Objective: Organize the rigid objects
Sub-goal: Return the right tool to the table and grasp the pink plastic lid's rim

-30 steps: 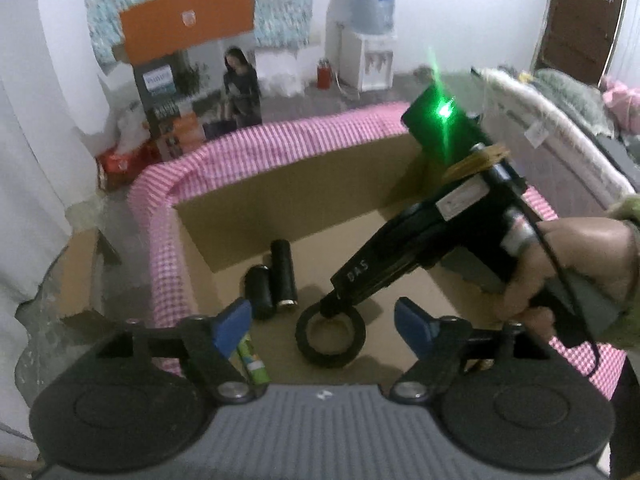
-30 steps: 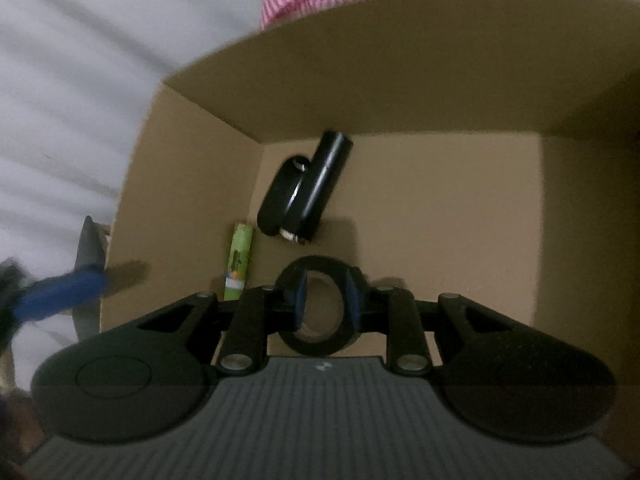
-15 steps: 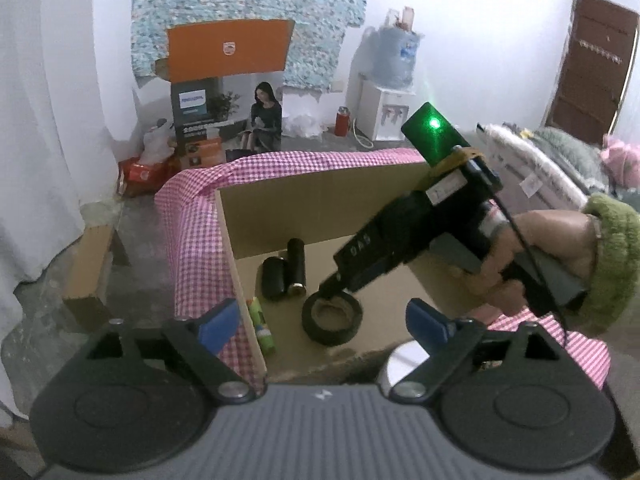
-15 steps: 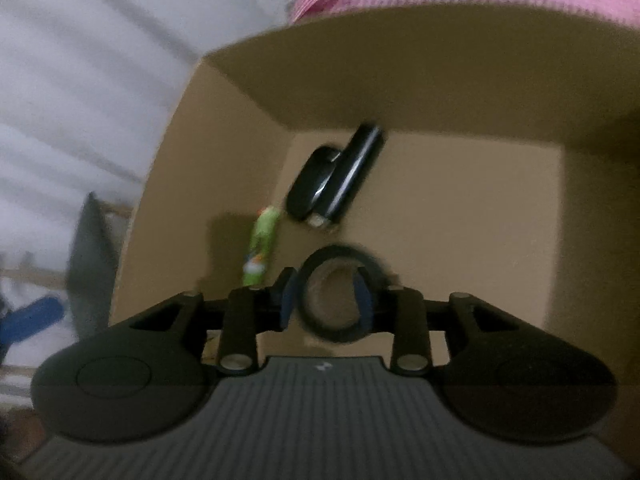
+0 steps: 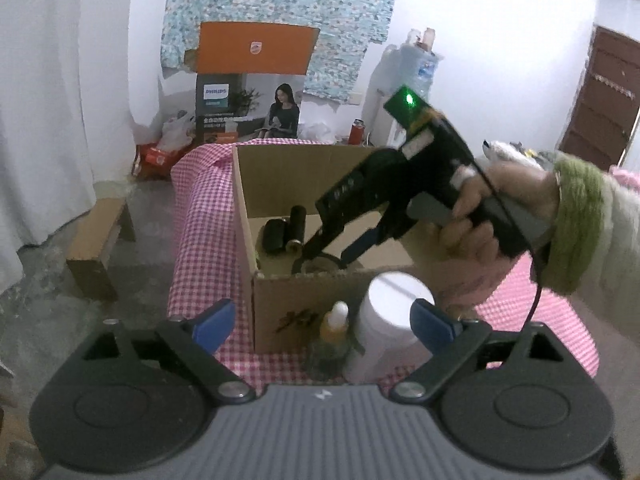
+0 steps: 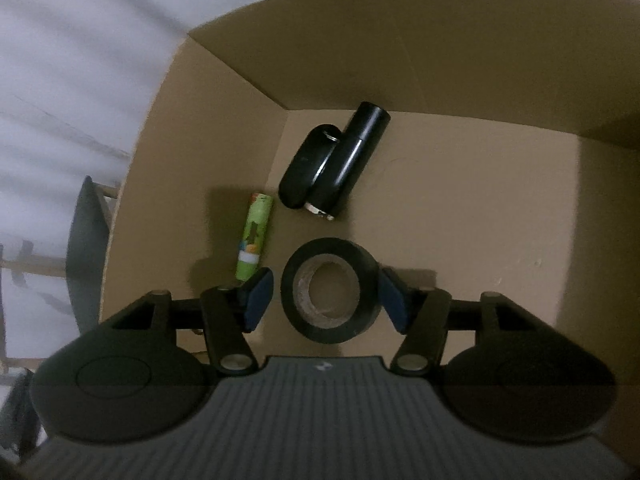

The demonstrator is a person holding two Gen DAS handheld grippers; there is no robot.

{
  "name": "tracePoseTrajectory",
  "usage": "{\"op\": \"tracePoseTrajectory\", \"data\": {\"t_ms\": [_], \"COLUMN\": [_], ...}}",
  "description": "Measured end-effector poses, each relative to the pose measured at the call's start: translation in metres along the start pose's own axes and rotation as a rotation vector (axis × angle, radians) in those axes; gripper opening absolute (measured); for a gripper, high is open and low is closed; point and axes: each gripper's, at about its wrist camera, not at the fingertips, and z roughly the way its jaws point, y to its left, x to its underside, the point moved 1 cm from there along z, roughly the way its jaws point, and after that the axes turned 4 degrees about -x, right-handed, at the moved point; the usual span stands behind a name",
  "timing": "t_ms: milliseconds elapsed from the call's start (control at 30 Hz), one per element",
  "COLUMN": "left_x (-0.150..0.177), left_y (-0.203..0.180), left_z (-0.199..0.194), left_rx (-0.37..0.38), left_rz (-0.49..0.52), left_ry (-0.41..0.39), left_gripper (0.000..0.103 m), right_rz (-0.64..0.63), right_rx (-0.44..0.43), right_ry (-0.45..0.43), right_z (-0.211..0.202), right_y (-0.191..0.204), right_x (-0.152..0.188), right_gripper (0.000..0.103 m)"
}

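Note:
A black tape roll [image 6: 330, 295] lies flat on the floor of the cardboard box [image 6: 460, 60]. My right gripper [image 6: 326, 300] reaches down around it, its jaws opening, the blue pads a little off the roll's sides. Beside it lie a green tube [image 6: 255, 248], a black cylinder [image 6: 348, 164] and a black oval case [image 6: 306, 168]. In the left wrist view the right gripper [image 5: 326, 254] dips into the box [image 5: 280, 312]. My left gripper [image 5: 322, 322] hangs before the box with jaws opening and nothing gripped. A dropper bottle [image 5: 335, 332] and a white jar [image 5: 390, 328] stand ahead of it.
The box sits on a pink checked cloth [image 5: 200, 240]. A hand [image 5: 480, 220] with a green cuff holds the right gripper. A low wooden bench [image 5: 96, 240] stands on the floor at the left; an orange-topped carton [image 5: 252, 52] and a water dispenser [image 5: 416, 80] are at the far wall.
My left gripper has drawn back from the box, bringing its front wall, the bottle and the jar into view. The right jaws have spread off the tape roll, which now rests on the box floor.

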Motion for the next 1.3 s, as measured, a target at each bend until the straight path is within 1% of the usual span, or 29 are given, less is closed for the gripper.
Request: {"op": "tracePoseTrajectory", "data": {"t_ms": [67, 133, 233, 300, 333, 367, 433, 500, 533, 567, 600, 633, 700, 767, 800, 867, 933, 1000, 1067, 1100, 1167, 1200, 1267, 1300], "left_x": [0.004, 0.009, 0.016, 0.02, 0.022, 0.025, 0.033, 0.039, 0.042, 0.044, 0.046, 0.049, 0.053, 0.058, 0.061, 0.066, 0.071, 0.076, 0.082, 0.085, 0.09, 0.092, 0.096, 0.097], "left_y": [-0.003, -0.004, -0.006, -0.01, -0.012, -0.015, -0.022, -0.029, -0.033, -0.036, -0.039, -0.041, -0.046, -0.051, -0.054, -0.057, -0.059, -0.061, -0.063, -0.065, -0.07, -0.072, -0.074, -0.074], "left_z": [-0.001, 0.0, -0.001, -0.002, -0.002, -0.003, -0.004, -0.004, -0.004, -0.004, -0.004, -0.005, -0.006, -0.007, -0.008, -0.008, -0.007, -0.005, -0.002, 0.001, 0.006, 0.009, 0.016, 0.02], "left_rx": [-0.005, 0.002, 0.018, 0.03, 0.04, 0.049, 0.062, 0.08, 0.094, 0.109, 0.126, 0.143, 0.162, 0.167, 0.166, 0.167, 0.171, 0.165, 0.145, 0.125, 0.085, 0.067, 0.038, 0.028], "left_rz": [0.019, 0.026, 0.031, 0.032, 0.035, 0.041, 0.056, 0.074, 0.083, 0.09, 0.095, 0.101, 0.112, 0.132, 0.143, 0.16, 0.17, 0.175, 0.197, 0.218, 0.257, 0.271, 0.301, 0.311], "left_ry": [-0.004, 0.0, 0.005, 0.009, 0.01, 0.01, 0.007, 0.0, -0.002, -0.003, -0.004, -0.003, -0.002, -0.01, -0.014, -0.015, -0.011, -0.004, 0.007, 0.014, 0.033, 0.041, 0.061, 0.069], "left_gripper": [0.095, 0.096, 0.097, 0.097, 0.097, 0.098, 0.1, 0.102, 0.102, 0.103, 0.103, 0.103, 0.103, 0.103, 0.103, 0.103, 0.103, 0.103, 0.103, 0.103, 0.103, 0.103, 0.103, 0.103], "right_rz": [0.006, 0.01, -0.029, -0.085, -0.117, -0.143, -0.2, -0.253, -0.272, -0.278, -0.286, -0.29, -0.286, -0.286, -0.286, -0.293, -0.3, -0.31, -0.302, -0.293, -0.262, -0.234, -0.185, -0.168], "right_rx": [-0.044, -0.055, -0.044, -0.033, -0.03, -0.02, 0.013, 0.063, 0.098, 0.124, 0.161, 0.191, 0.288, 0.368, 0.429, 0.518, 0.566, 0.556, 0.496, 0.444, 0.296, 0.238, 0.171, 0.152], "right_ry": [-0.021, -0.062, -0.163, -0.253, -0.298, -0.339, -0.426, -0.501, -0.53, -0.55, -0.581, -0.59, -0.594, -0.596, -0.6, -0.606, -0.617, -0.629, -0.649, -0.659, -0.661, -0.655, -0.622, -0.601], "right_z": [-0.009, -0.021, -0.051, -0.085, -0.102, -0.115, -0.145, -0.173, -0.184, -0.189, -0.196, -0.199, -0.2, -0.196, -0.193, -0.18, -0.165, -0.157, -0.148, -0.148, -0.136, -0.128, -0.108, -0.099], "right_y": [-0.001, 0.0, 0.01, 0.023, 0.029, 0.035, 0.045, 0.054, 0.058, 0.061, 0.063, 0.062, 0.061, 0.059, 0.059, 0.057, 0.057, 0.055, 0.052, 0.055, 0.048, 0.043, 0.037, 0.035], "right_x": [0.003, 0.006, 0.024, 0.048, 0.06, 0.071, 0.101, 0.136, 0.155, 0.167, 0.185, 0.197, 0.224, 0.241, 0.25, 0.263, 0.275, 0.282, 0.287, 0.293, 0.294, 0.292, 0.284, 0.28], "right_gripper": [0.058, 0.058, 0.059, 0.063, 0.07, 0.079, 0.087, 0.09, 0.098, 0.102, 0.102, 0.102, 0.102, 0.102, 0.102, 0.102, 0.102, 0.102, 0.102, 0.102, 0.102, 0.102, 0.102, 0.102]}}
